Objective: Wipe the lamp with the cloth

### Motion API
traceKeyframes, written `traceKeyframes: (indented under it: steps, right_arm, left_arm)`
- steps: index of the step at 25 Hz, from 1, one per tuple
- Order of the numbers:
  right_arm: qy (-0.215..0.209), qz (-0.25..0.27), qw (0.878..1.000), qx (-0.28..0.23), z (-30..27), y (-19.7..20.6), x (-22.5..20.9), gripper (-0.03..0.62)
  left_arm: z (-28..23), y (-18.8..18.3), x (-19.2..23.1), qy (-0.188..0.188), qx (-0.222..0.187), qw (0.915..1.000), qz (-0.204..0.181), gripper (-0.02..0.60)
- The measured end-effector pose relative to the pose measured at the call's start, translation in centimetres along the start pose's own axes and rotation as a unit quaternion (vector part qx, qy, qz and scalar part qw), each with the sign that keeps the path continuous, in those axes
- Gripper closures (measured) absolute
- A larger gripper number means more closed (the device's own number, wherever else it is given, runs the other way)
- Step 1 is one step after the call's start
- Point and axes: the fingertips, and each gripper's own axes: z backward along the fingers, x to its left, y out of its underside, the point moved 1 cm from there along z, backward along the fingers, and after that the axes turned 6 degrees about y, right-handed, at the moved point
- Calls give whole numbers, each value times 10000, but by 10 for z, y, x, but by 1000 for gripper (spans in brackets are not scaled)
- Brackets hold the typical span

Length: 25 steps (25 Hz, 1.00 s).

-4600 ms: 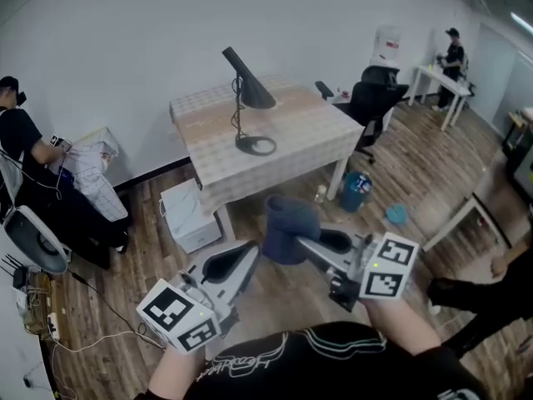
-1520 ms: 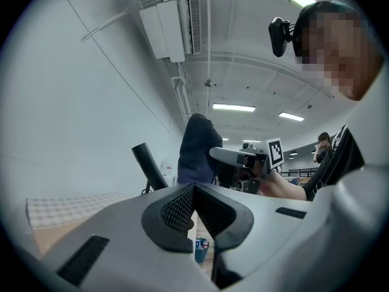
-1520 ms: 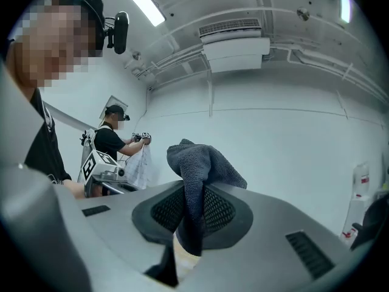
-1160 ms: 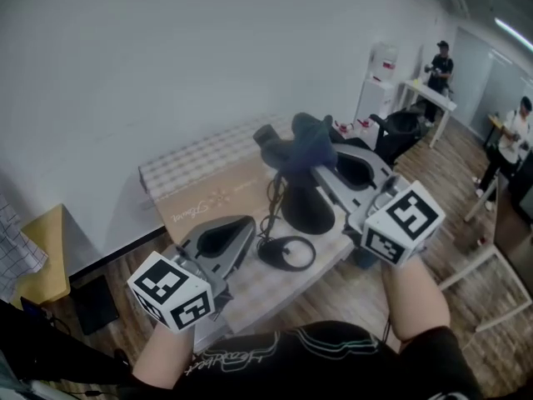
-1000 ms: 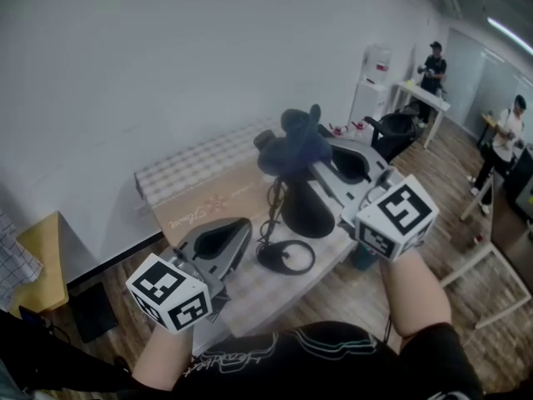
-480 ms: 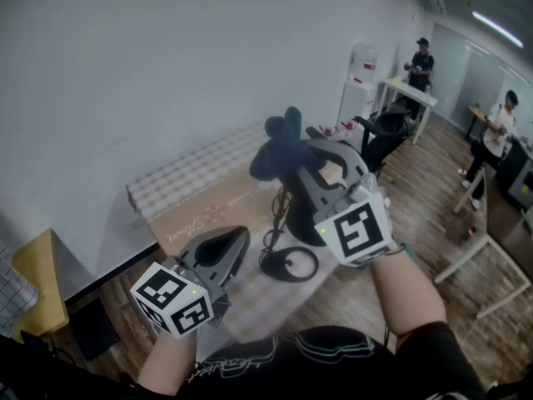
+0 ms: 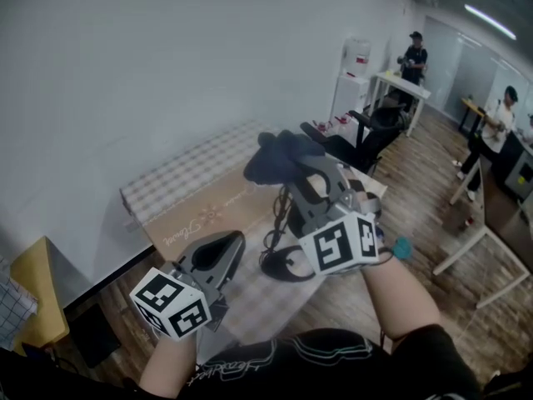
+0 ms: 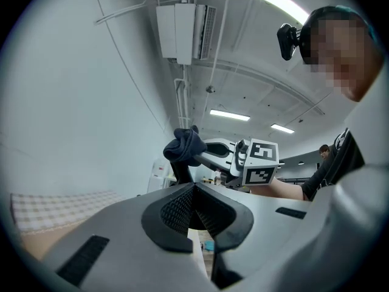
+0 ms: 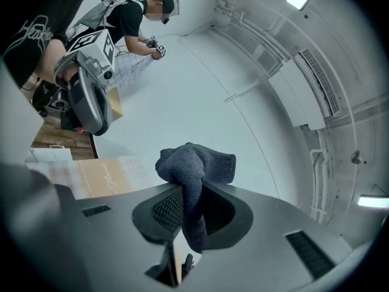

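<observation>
One lamp on desk, base ring close to near edge. Dark cloth bunched up at lamp's top; touching or just above, cannot tell. Right gripper clamped tight on cloth, fold pinched between jaws, tail hanging below. Left gripper low by desk's near-left edge, jaws pressed together, nothing between them. Step in hand, by look of it: cloth brought to lamp's head, wiping about to begin. Next move calls for light pressure down along shade and stem; free gripper could steady base against tipping.
</observation>
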Motion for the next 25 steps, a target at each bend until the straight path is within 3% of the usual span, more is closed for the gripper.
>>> traceKeyframes:
  steps: [25]
  right_arm:
    - [-707,-362,9925,927,21,53,61,537]
  left_arm:
    - [-17,49,7,217,377,9971,627,581]
